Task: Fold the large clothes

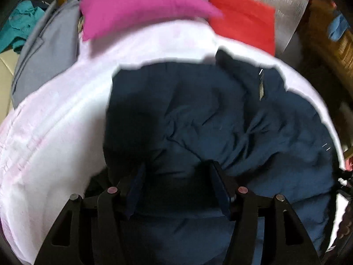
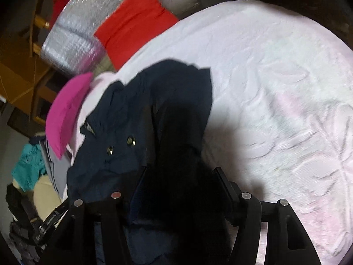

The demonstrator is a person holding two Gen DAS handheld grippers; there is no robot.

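A navy jacket (image 1: pixel 209 110) lies crumpled on a white embossed bedspread (image 1: pixel 55 121); its zipper (image 1: pixel 261 86) shows at the far right. In the left wrist view my left gripper (image 1: pixel 178 176) has its jaws half apart, with a bunch of the jacket filling the gap and creases running out from it. In the right wrist view the navy jacket (image 2: pixel 123 137), with two metal snaps (image 2: pixel 131 141), stretches away over the bedspread (image 2: pixel 275 88). A thick dark fold of it fills my right gripper (image 2: pixel 181 176) from pad to pad.
A pink cushion (image 1: pixel 132 6) (image 2: pixel 66 110) and a red cushion (image 1: pixel 242 19) (image 2: pixel 132 24) lie at the far side of the bed, by a silver foil mat (image 2: pixel 72 44). Grey clothing (image 1: pixel 44 50) and a teal garment (image 2: pixel 28 167) are piled at the left. Wooden furniture (image 2: pixel 19 75) stands beyond.
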